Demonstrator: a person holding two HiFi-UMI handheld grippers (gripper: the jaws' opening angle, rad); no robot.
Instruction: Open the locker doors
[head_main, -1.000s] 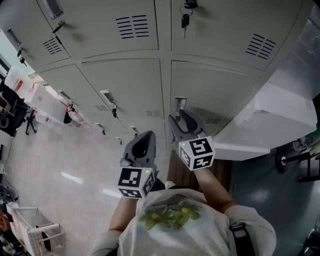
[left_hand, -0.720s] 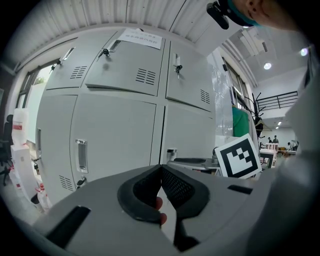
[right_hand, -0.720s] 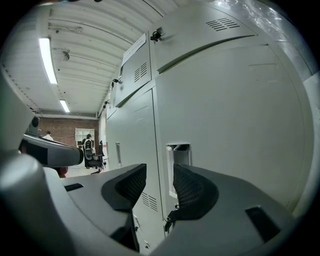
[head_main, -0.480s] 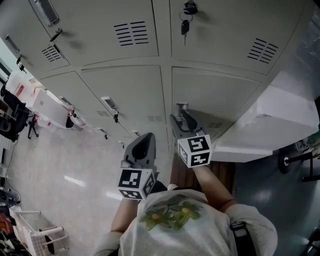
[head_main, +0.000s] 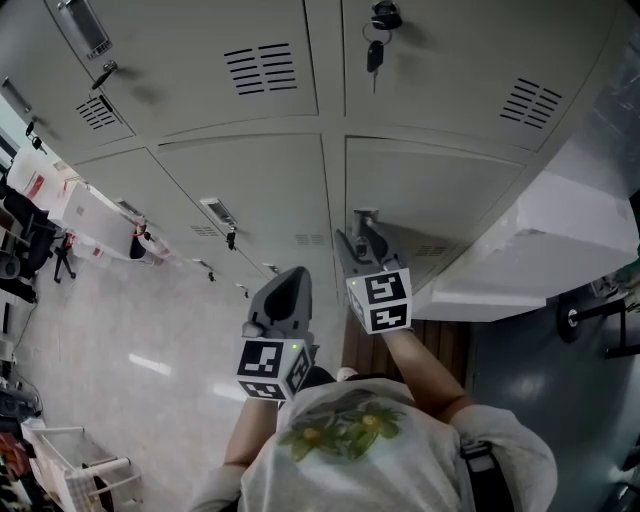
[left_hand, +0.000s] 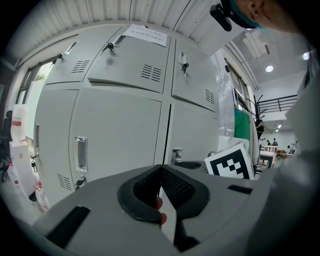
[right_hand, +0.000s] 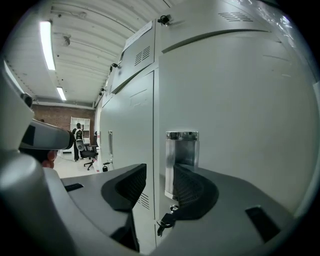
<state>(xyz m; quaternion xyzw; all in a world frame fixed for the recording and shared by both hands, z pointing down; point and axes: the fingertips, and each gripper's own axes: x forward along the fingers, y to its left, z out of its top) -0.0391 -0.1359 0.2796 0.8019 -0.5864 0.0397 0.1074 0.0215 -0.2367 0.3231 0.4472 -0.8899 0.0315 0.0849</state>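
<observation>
Right claw (right_hand: 159, 175) spread just before the metal handle (right_hand: 181, 155) of a closed locker door (right_hand: 240, 110), left claw (left_hand: 161, 169) pressed together

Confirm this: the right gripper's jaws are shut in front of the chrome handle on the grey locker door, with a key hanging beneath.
Wrong: the right gripper view shows the jaws of the right gripper apart, not shut, in front of the chrome handle, key beneath.

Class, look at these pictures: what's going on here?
A person stands at grey lockers with tongs in each hand. The right tongs, jaws open, are aimed at the metal handle of a lower door without gripping it. The left tongs are held back, shut and empty. That door is closed.
</observation>
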